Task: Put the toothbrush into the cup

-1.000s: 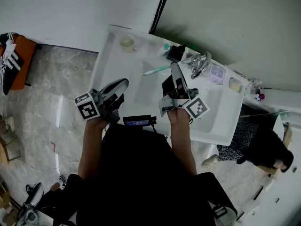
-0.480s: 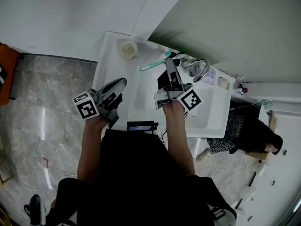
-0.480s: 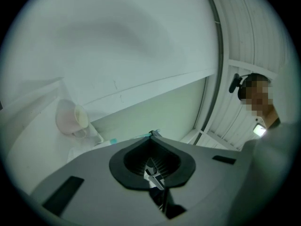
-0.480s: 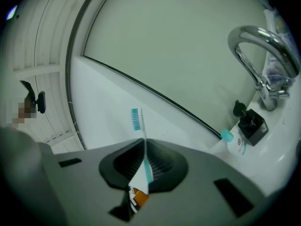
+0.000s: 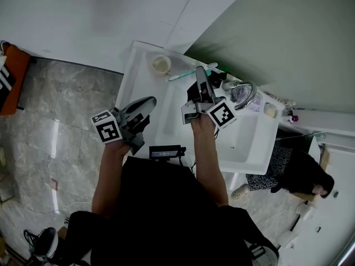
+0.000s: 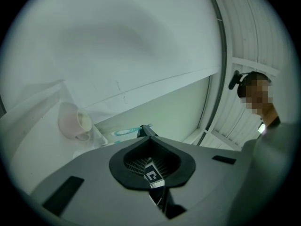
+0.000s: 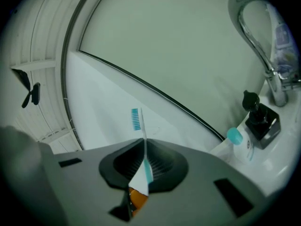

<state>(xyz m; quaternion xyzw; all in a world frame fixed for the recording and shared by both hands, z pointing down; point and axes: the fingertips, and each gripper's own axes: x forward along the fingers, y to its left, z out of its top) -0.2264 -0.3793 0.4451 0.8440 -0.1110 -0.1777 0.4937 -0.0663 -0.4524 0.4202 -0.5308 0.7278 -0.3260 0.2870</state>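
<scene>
While the right gripper (image 5: pixel 200 76) clamps its handle between narrow jaws, the toothbrush (image 7: pixel 142 135) sticks out beyond the tips, teal bristles showing, near the cup (image 5: pixel 161 65) but not in it. That cup stands by the back left corner of the white counter (image 5: pixel 145 79), bare surface around it. Print on the teal-capped tube (image 7: pixel 241 145) is too small to read. Jaws together and empty, the left gripper (image 5: pixel 148 100) hovers near the counter's left edge.
</scene>
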